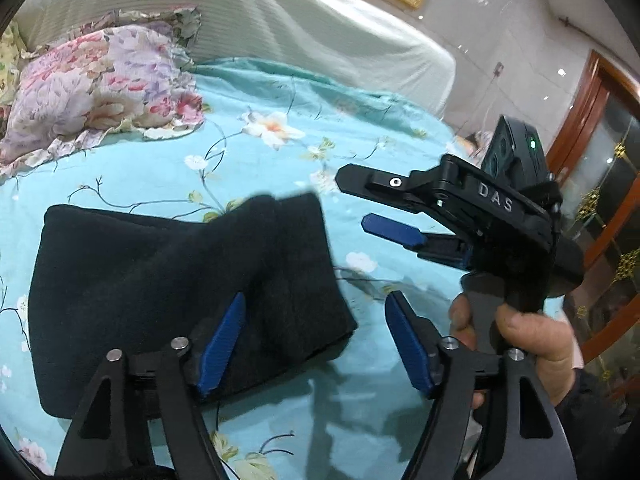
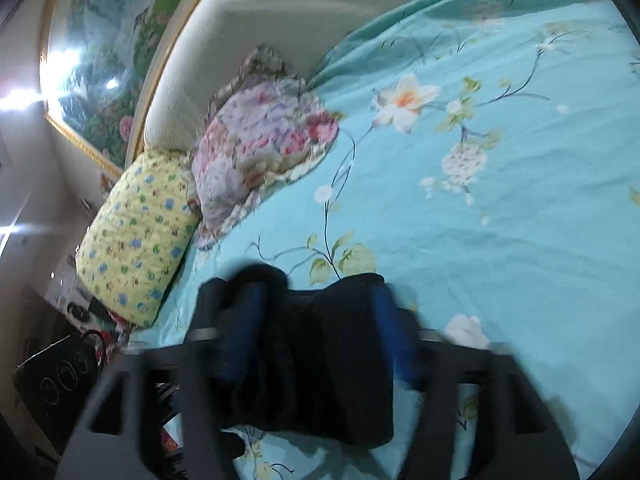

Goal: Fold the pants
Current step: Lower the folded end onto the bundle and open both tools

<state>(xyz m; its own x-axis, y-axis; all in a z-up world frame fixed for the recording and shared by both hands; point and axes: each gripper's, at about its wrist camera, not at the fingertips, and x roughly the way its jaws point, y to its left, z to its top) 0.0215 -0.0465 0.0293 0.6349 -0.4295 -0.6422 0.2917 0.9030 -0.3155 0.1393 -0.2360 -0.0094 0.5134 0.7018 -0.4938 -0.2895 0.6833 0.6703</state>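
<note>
Black pants lie folded in a compact bundle on the teal floral bedspread, near the pillows. Your left gripper stands spread, one pad over the cloth, nothing pinched. Right gripper likewise parted, clear beside the bundle. Lift both straight away; don't snag the top layer.
</note>
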